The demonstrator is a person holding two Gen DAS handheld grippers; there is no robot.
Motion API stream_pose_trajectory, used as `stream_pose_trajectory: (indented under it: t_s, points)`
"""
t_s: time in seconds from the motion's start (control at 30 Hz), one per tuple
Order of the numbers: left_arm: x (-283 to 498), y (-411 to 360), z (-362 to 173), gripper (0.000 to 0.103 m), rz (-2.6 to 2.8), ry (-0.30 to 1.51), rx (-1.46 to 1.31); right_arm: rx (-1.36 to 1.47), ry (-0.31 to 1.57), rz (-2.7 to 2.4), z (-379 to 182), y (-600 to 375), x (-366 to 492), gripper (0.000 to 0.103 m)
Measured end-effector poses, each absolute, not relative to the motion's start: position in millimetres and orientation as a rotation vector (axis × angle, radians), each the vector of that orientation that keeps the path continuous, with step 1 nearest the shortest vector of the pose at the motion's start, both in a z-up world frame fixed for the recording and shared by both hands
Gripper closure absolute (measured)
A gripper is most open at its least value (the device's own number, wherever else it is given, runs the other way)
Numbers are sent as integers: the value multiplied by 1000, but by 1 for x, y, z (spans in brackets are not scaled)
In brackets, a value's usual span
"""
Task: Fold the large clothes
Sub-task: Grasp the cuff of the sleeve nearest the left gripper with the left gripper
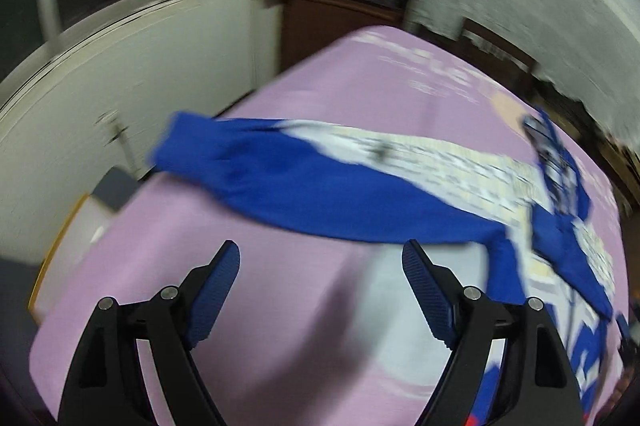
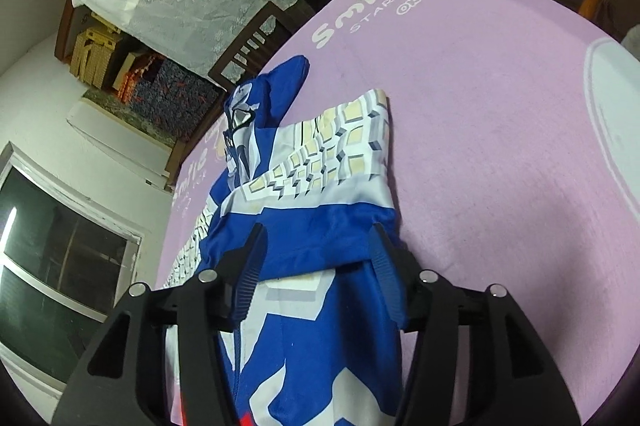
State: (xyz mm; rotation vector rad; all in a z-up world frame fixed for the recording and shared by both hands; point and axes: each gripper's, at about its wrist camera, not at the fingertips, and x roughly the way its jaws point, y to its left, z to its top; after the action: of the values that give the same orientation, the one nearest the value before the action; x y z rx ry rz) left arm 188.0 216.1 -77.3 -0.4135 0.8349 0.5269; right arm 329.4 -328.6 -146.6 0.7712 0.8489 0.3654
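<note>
Blue-and-white jacket [image 2: 304,186] flat on pink sheet [image 2: 480,146], folded sleeve just ahead of spread right gripper [image 2: 318,250]; spread, empty left gripper [image 1: 320,266], best aimed at outstretched sleeve [image 1: 256,170] beyond.

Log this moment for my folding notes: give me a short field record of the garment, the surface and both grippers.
garment: blue and white jacket, sleeve folded across its body
loose sleeve: blue sleeve stretched out over the pink sheet, left-wrist view blurred
surface: pink sheet with white lettering
left gripper: open, nothing between the jaws
right gripper: open, folded sleeve between the jaws, not pinched
</note>
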Motion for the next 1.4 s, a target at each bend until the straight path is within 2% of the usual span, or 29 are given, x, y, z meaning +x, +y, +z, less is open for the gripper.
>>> stream_pose_trajectory:
  t_s: [0.2,0.3,0.4,0.53,0.6,0.67,0.73,0.8,0.87,1.07,1.4]
  points:
    - [181,271,-93,21,586,834,-555,834,831,337,-153,-346,321,47]
    - [186,277,-99,26,567,838,-585,866,827,312,-160,-356,318,47]
    - [196,279,-99,27,552,834,-568,878,820,283,-163,-362,315,47]
    - [215,281,-101,33,567,837,-517,885,809,286,-163,-363,314,47]
    - [222,280,-102,40,570,830,-500,860,817,287,-162,-360,315,47]
    - [228,278,-104,63,559,835,-483,850,825,293,-162,-357,315,47]
    - [231,279,-108,76,551,849,-479,850,833,297,-162,-354,316,47]
    - [232,279,-110,81,556,857,-469,849,845,303,-163,-351,317,47]
    - [231,278,-108,91,558,852,-453,846,856,311,-164,-349,318,47]
    - [236,264,-89,98,555,819,-389,816,865,330,-161,-340,317,47]
    - [268,198,-36,99,489,758,-208,811,864,357,-156,-335,315,47]
